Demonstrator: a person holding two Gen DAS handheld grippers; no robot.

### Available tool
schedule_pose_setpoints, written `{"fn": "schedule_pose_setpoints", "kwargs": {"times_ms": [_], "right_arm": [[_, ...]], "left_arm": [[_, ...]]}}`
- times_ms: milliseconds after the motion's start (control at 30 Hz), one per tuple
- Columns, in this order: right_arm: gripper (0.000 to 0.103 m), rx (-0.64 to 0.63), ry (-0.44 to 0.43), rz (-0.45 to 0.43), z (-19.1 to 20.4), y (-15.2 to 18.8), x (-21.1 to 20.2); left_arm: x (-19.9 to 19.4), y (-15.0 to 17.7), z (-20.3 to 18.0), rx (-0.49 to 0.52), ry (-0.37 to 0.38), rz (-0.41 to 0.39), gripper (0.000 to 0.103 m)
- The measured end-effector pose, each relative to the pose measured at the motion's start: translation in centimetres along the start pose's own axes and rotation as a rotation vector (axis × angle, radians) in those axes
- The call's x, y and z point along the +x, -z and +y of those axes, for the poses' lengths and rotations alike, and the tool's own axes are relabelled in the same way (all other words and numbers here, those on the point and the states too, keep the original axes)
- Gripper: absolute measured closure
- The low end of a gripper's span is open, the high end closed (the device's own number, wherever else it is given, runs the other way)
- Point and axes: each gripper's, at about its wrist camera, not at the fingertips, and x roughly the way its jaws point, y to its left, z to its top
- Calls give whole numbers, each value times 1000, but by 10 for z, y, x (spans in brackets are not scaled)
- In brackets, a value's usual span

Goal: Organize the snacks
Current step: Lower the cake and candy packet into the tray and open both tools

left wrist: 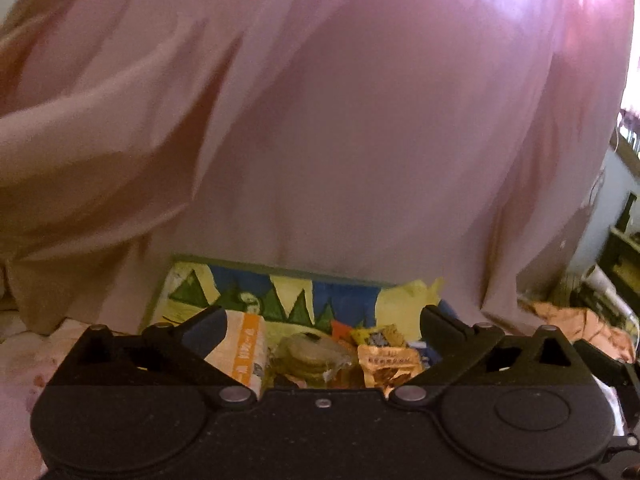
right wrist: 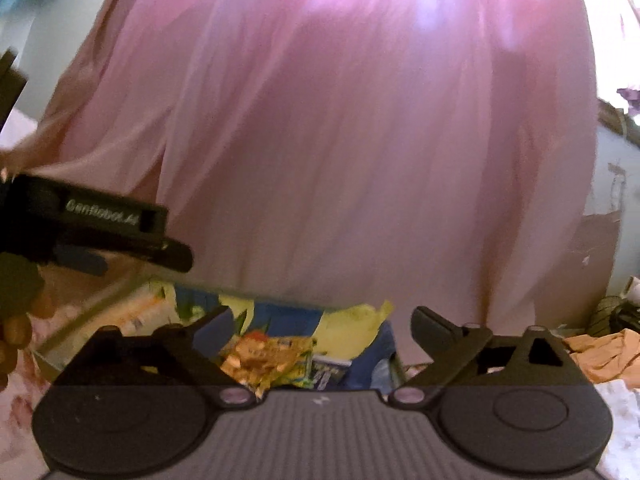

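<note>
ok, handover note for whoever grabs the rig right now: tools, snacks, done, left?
Left tool: open, nothing between its jaws.
Right tool: open, also empty.
Snacks: all sit in the colourful box below the pink curtain. The left wrist view shows an orange-and-white packet, a clear pack of round biscuits and an orange pouch; the right wrist view shows an orange-and-yellow packet.
Done: several packets are already in the box.
Left: cannot tell from these views whether any snacks remain outside the box; check the bedding around it.

Pink curtain (left wrist: 340, 120) backlit; pale wall (right wrist: 612, 168) at right.
</note>
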Motion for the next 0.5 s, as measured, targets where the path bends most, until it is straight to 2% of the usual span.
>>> {"fn": "schedule_pose_setpoints", "kwargs": {"times_ms": [333, 500], "right_arm": [[0, 68, 57, -125, -9, -17, -67], [0, 89, 62, -143, -9, -13, -96]], "left_arm": [[-80, 9, 2, -9, -29, -181, 1], [-114, 26, 4, -25, -50, -226, 1]]}}
